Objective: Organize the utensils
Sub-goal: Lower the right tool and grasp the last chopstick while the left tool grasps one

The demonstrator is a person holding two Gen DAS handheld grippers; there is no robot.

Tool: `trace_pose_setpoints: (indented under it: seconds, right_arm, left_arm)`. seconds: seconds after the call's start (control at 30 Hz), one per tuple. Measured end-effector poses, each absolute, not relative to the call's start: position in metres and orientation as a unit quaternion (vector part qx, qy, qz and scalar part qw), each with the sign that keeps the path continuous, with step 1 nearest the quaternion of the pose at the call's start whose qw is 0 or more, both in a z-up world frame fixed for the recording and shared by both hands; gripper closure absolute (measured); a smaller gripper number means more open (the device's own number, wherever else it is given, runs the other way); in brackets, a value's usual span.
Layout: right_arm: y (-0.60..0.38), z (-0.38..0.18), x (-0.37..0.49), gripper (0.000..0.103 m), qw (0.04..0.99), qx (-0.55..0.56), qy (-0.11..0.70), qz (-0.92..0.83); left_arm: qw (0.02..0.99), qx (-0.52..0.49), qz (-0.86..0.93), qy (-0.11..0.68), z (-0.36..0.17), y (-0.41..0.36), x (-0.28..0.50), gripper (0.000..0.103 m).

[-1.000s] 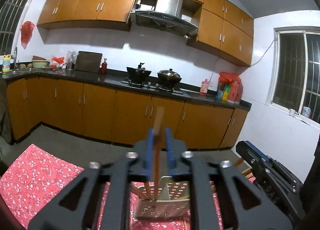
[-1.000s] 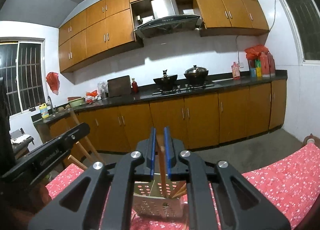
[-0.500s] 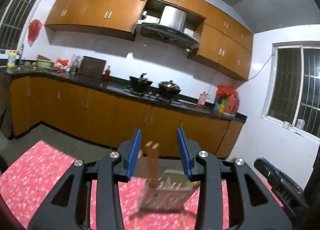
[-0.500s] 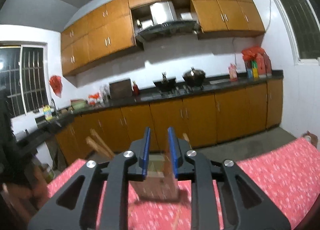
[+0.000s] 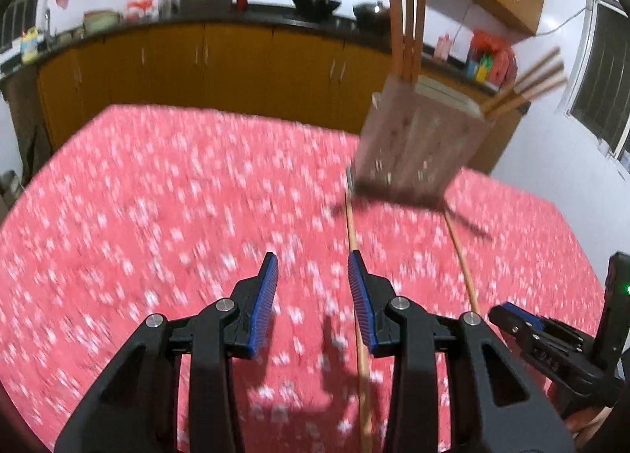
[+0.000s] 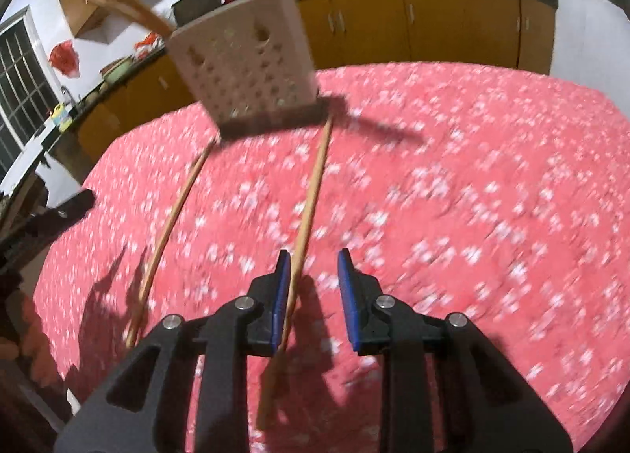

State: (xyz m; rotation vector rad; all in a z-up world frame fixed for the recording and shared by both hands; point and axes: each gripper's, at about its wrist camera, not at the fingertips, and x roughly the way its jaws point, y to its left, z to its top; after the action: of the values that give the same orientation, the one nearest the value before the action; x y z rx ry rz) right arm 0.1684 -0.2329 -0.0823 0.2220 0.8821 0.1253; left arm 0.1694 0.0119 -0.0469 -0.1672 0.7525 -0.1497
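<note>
On the table with the red flowered cloth (image 5: 157,197) stands a pale perforated utensil holder (image 5: 417,146), blurred in both views, with several wooden chopsticks (image 5: 407,8) sticking up out of it and a few more leaning out over its far corner. Two loose chopsticks lie flat on the cloth, running from the holder's foot toward the person. The left gripper (image 5: 313,276) points down at the cloth with its blue pads parted and nothing between them; the nearer loose chopstick (image 5: 356,295) lies just beside its right pad, passing under that finger. The right gripper (image 6: 314,276) also has its jaws apart, and the other chopstick (image 6: 311,193) runs beside its left pad, though I cannot tell whether they touch. From the left view the right gripper shows at the lower right edge. Behind the table runs a dark counter (image 5: 220,16) over orange cabinets, with pots and bottles on it.
</note>
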Motion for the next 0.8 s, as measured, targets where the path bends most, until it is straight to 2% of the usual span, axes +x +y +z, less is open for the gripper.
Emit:
trace_pose_setpoints:
  seconds: [0.23, 0.27, 0.3, 0.33, 0.6, 0.7, 0.77, 0.8]
  right_arm:
    - [-0.218, -0.086, 0.166, 0.078, 0.898, 0.076, 0.429, 0.060]
    - [-0.216, -0.089, 0.166, 0.081, 0.897, 0.065, 0.434, 0.054]
    - [-0.216, -0.087, 0.167, 0.091, 0.901, 0.056, 0.428, 0.050]
    - [-0.215, -0.088, 0.168, 0.094, 0.902, 0.040, 0.428, 0.037]
    - [-0.257, -0.086, 0.177, 0.095, 0.899, 0.076, 0.430, -0.025]
    - [-0.266, -0.086, 0.175, 0.095, 0.899, 0.083, 0.429, -0.028]
    - [-0.266, -0.087, 0.174, 0.095, 0.900, 0.080, 0.428, -0.026]
    - [-0.265, -0.087, 0.174, 0.095, 0.900, 0.078, 0.428, -0.023]
  left_arm:
    - [0.918, -0.067, -0.088, 0.382, -0.064, -0.003, 0.164, 0.066]
    - [0.917, -0.063, -0.090, 0.385, -0.066, -0.006, 0.164, 0.066]
    - [0.916, -0.061, -0.091, 0.387, -0.068, -0.009, 0.164, 0.066]
    - [0.915, -0.058, -0.093, 0.389, -0.069, -0.011, 0.165, 0.066]
    - [0.905, -0.010, -0.092, 0.416, -0.082, -0.031, 0.168, 0.066]
    - [0.900, 0.010, -0.090, 0.426, -0.088, -0.039, 0.172, 0.079]
    - [0.897, 0.025, -0.082, 0.433, -0.095, -0.043, 0.174, 0.092]
    - [0.899, 0.033, -0.076, 0.429, -0.095, -0.044, 0.175, 0.093]
